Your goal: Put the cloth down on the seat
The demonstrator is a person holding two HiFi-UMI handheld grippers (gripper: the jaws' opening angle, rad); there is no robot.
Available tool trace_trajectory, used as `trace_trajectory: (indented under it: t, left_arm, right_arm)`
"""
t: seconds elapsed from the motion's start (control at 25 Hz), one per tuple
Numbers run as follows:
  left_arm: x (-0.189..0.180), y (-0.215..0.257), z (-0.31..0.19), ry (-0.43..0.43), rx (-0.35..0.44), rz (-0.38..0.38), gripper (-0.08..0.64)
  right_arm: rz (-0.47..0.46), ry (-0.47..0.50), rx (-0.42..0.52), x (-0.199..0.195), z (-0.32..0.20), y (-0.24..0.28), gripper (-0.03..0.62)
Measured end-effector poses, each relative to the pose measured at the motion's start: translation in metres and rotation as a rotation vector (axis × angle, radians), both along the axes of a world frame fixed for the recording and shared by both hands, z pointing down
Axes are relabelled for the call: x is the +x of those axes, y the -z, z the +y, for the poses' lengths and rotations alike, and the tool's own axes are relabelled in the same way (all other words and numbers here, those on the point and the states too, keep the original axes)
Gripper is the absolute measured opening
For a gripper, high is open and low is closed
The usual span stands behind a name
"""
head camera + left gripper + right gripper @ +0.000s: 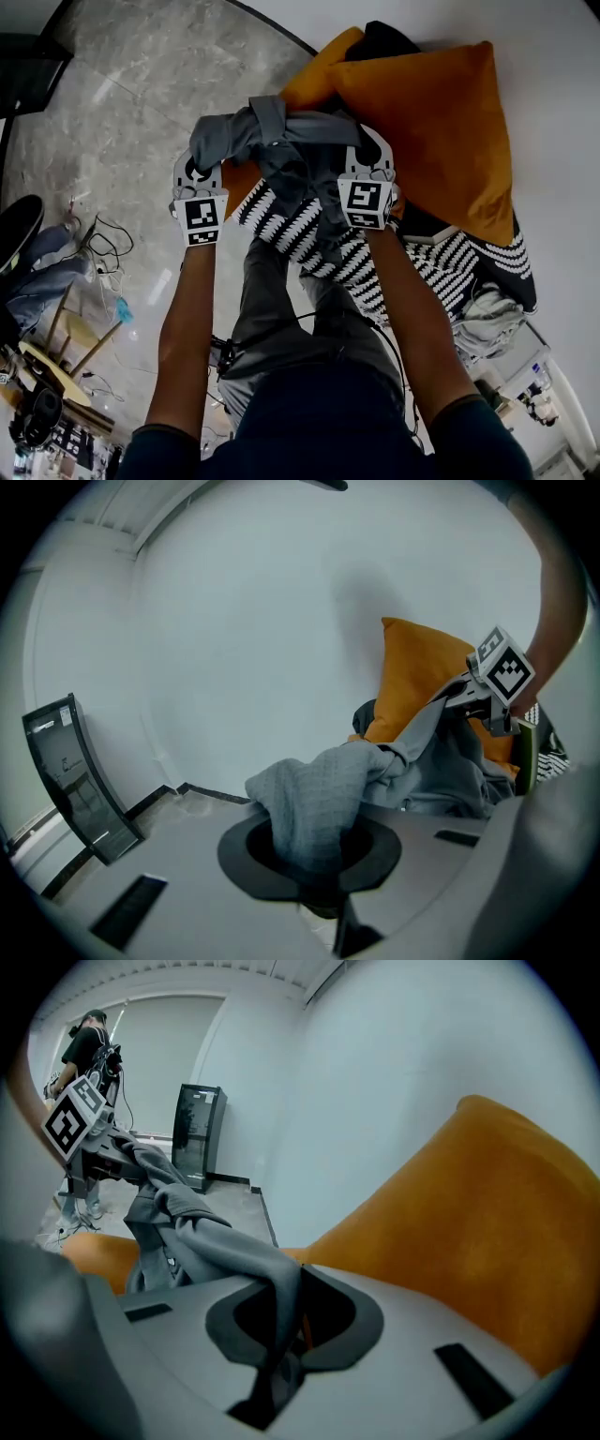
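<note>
Forearms (pixel 183 328) reach up from the lower edge of the head view, each ending in a pair of tongs. Largest beyond them is the orange cushion (pixel 441 122) at upper right, lying on the black-and-white patterned seat (pixel 441 258), which it mostly covers; how much bare seat is free I cannot tell. The grey cloth (pixel 281 141) hangs bunched between the tongs at centre top, above the seat's near edge and not yet resting on it. It looks light, soft and limp, likely to sag and fold wherever it is let go, so holding it at two spread edges, as now, seems sensible. The left gripper (pixel 198 169) is clamped on one bunched end, the right gripper (pixel 366 159) on a thin fold. The cloth's full shape is lost in its folds.
</note>
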State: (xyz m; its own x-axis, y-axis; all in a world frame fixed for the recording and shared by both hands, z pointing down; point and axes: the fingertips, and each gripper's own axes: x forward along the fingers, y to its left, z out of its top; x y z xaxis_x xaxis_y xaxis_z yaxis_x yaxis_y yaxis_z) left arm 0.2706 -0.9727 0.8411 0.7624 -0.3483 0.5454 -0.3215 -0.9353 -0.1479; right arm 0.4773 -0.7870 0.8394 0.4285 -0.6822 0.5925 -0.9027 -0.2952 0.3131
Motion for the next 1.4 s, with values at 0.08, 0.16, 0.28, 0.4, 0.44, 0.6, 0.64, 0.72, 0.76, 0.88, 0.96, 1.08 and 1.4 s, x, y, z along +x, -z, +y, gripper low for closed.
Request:
trace_trajectory:
  t: [0.08,0.16,0.28,0.4,0.44,0.6,0.64,0.72,0.76,0.88,0.96,1.08,1.4]
  left_arm:
    - [0.0,-0.011,-0.002,0.003,-0.01,-0.016,0.034]
    - [-0.002,-0.022,-0.004,0.007,-0.022,-0.033,0.034]
    - [-0.006,-0.038,-0.007,0.015,-0.041,-0.061,0.034]
    - [-0.013,-0.055,-0.008,0.025,-0.068,-0.087,0.034]
    - [-0.015,-0.061,-0.008,0.027,-0.078,-0.096,0.034]
    - [-0.025,-0.075,-0.007,0.035,-0.102,-0.13,0.05]
    - [-0.028,-0.078,-0.007,0.038,-0.105,-0.136,0.059]
    - [-0.033,-0.082,-0.005,0.045,-0.11,-0.148,0.082]
    - [-0.035,-0.083,-0.004,0.048,-0.112,-0.153,0.1]
    - [-0.044,-0.084,-0.002,0.054,-0.107,-0.173,0.15]
    - [-0.053,-0.082,-0.001,0.053,-0.094,-0.2,0.176]
    - [-0.064,-0.082,0.006,0.048,-0.087,-0.226,0.202]
    - [-0.076,-0.07,0.028,0.045,-0.081,-0.23,0.203]
  right_arm:
    - [-0.013,-0.001,-0.02,0.001,-0.002,-0.012,0.026]
    - [-0.028,-0.005,-0.041,0.001,-0.003,-0.024,0.028]
    - [-0.063,-0.008,-0.074,0.001,-0.003,-0.044,0.031]
    - [-0.114,-0.007,-0.109,0.0,-0.003,-0.065,0.045]
    - [-0.132,-0.009,-0.121,0.0,-0.003,-0.071,0.054]
    - [-0.189,-0.012,-0.167,-0.003,0.004,-0.089,0.104]
    - [-0.199,-0.01,-0.177,-0.004,0.006,-0.091,0.111]
    - [-0.21,-0.005,-0.191,-0.007,0.011,-0.095,0.121]
    - [-0.214,-0.004,-0.196,-0.009,0.012,-0.096,0.126]
    - [-0.219,0.0,-0.199,-0.011,0.014,-0.094,0.133]
    - [-0.221,0.004,-0.199,-0.014,0.016,-0.092,0.137]
    - [-0.221,0.011,-0.198,-0.018,0.018,-0.088,0.146]
    - [-0.204,0.017,-0.178,-0.029,0.032,-0.072,0.152]
